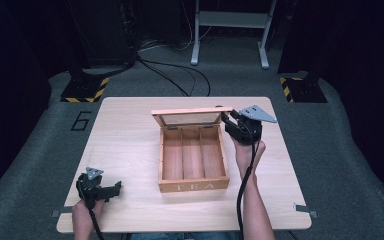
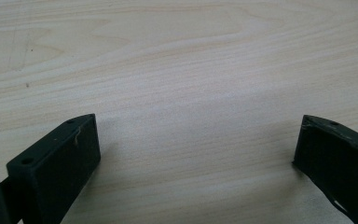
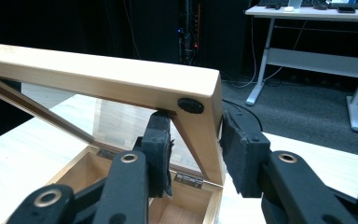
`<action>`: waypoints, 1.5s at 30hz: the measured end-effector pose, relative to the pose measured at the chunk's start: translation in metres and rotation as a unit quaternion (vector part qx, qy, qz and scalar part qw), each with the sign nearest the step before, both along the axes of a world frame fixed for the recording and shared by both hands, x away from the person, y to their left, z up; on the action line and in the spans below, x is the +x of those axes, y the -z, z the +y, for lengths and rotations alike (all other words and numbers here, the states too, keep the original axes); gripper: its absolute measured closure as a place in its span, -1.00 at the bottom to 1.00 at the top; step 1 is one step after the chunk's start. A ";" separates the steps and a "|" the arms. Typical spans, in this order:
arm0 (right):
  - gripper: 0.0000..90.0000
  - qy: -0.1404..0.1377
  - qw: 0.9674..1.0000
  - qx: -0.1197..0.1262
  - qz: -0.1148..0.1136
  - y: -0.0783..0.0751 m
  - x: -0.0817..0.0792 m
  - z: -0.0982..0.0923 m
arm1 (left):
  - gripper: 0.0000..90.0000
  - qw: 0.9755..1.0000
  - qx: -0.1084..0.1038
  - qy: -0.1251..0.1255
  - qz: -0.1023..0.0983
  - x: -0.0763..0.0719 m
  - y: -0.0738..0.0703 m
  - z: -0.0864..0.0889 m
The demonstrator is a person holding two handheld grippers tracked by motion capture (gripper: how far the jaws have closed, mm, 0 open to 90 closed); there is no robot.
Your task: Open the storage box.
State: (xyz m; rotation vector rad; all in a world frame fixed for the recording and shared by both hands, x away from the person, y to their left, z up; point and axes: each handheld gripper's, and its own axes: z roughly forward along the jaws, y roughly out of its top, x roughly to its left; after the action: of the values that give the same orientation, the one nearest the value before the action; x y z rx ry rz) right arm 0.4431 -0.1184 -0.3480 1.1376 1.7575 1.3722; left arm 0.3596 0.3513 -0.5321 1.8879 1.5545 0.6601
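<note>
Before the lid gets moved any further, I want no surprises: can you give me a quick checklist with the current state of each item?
1. Right gripper straddling the lid frame's side rail: ok.
2. Pads pressed firmly on the rail: cannot tell; a slight gap seems to show at the right one.
3. Lid raised, tea box open: ok.
4. Three compartments hold nothing: ok.
5. Left gripper open over the bare table, away from the box: ok.
6. Hinges sound: cannot tell.

Light wooden table [image 1: 130, 150] on grey carpet; open tea box [image 1: 194, 159] sits near centre.
</note>
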 end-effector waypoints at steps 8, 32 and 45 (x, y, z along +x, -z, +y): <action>0.40 0.000 1.000 -0.001 -0.001 0.000 0.000 0.000 | -1.00 1.000 0.000 0.000 0.000 0.000 0.000 0.000; 0.39 -0.002 1.000 -0.002 0.000 0.002 -0.004 -0.001 | -1.00 1.000 0.001 0.000 -0.001 0.000 0.000 0.000; 0.38 -0.008 1.000 -0.002 -0.002 0.013 -0.018 -0.003 | -1.00 1.000 0.001 0.001 -0.002 0.000 0.000 0.000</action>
State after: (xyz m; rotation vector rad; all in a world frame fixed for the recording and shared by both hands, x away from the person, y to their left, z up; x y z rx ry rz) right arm 0.4249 -0.1214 -0.3609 1.1207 1.7701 1.3797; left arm 0.3598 0.3515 -0.5323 1.8878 1.5513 0.6633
